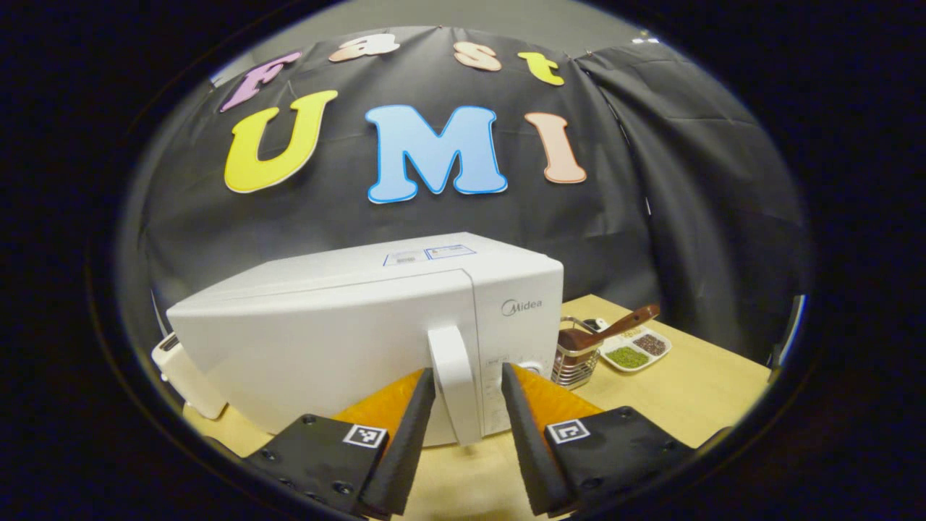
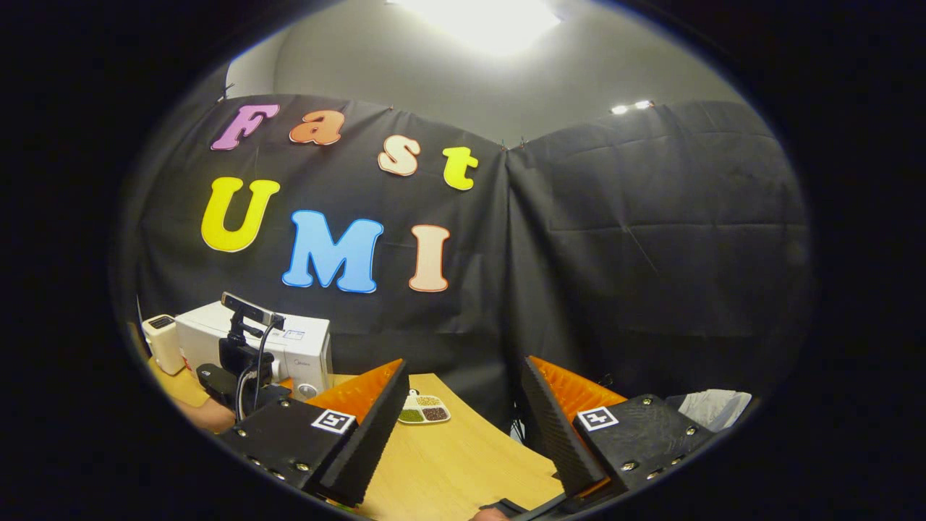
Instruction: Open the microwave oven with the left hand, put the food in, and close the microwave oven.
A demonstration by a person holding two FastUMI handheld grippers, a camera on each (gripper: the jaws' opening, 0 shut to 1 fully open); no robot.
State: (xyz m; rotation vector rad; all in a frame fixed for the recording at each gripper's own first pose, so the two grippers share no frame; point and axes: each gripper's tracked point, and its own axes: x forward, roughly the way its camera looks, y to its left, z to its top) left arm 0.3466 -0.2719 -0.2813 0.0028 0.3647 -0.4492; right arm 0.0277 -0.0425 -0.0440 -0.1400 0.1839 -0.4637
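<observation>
- Left gripper [image 1: 469, 376]: fingers apart, straddling the door handle [image 1: 454, 380], not yet clamped.
- Microwave [image 1: 347, 325]: near, on table [image 1: 680, 391]; door shut, opening not begun.
- Right gripper [image 2: 463, 405]: wide, empty, raised at right.
- Food: not identifiable; loading and closing remained.

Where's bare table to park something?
Free: the wooden table right of the sectioned dish, out to its edge. Crowded: the strip beside the microwave, where wire basket and dish sit close together.

Glossy white microwave [image 1: 347, 340]; matt, wood-look table [image 1: 687, 391].
</observation>
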